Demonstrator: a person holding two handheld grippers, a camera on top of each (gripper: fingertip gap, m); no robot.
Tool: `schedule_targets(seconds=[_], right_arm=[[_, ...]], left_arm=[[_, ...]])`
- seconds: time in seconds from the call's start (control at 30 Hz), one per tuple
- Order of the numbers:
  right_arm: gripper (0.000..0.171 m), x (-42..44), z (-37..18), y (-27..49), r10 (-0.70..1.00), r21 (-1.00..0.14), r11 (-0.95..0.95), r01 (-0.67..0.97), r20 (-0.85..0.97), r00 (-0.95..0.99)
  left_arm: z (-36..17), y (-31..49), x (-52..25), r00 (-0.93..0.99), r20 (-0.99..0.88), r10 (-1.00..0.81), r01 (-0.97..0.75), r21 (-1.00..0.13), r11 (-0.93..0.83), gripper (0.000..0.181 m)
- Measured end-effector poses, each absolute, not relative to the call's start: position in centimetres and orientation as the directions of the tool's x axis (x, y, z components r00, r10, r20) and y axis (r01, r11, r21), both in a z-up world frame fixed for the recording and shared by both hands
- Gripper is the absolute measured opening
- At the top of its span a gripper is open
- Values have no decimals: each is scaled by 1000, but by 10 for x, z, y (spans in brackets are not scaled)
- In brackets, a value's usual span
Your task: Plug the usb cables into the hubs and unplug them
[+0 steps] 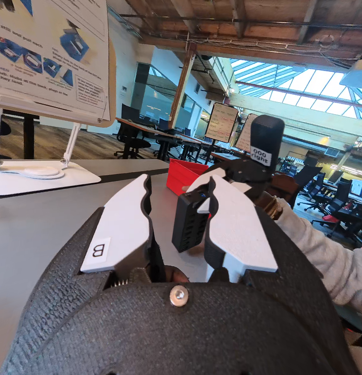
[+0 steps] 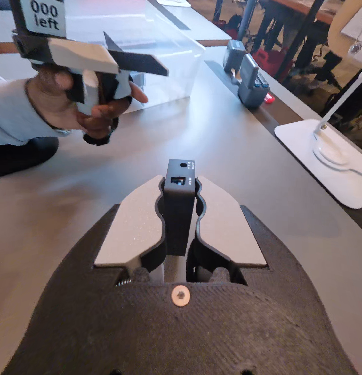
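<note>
My right gripper is shut on a black USB hub, gripping its narrow sides, with the end ports facing away. In the left wrist view the hub is upright and a little tilted. Its rows of ports face my left gripper and its lower end is close to the grey table. The right gripper grips its upper part. My left gripper is open and empty, its white fingers on either side of the hub without touching it. It also shows at the upper left of the right wrist view. No cable is in view.
A red bin stands behind the hub. A clear plastic box sits behind the left gripper. A white stand with an instruction board is at the left. Grey devices lie along the table's far edge. My hands' fingertips stand some 9 cm from each other.
</note>
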State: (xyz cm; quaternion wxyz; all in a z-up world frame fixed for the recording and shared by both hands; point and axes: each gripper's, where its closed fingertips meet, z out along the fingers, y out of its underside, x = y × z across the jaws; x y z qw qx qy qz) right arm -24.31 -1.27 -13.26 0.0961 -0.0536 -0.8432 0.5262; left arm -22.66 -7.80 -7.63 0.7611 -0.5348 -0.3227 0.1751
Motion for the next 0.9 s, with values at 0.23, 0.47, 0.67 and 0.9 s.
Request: schedule_targets(seconds=[0.23, 0.47, 0.67, 0.9], right_arm=[[27, -253, -141, -11, 198, -915, 403, 15, 71, -978], [36, -258, -137, -9, 198, -939, 339, 58, 11, -980], [64, -259, -88, -7, 226, -998, 35, -47, 54, -973], [78, -263, -33, 12, 282, -931, -356, -75, -31, -959]], left_arm=[[-79, -67, -221, 748, 225, 625, 46, -956, 289, 54], [-87, -58, -219, 740, 85, 668, -22, -988, 150, 54], [-92, -51, -217, 741, 24, 671, -44, -995, 85, 54], [-100, -44, -216, 742, -42, 669, -62, -998, 6, 54]])
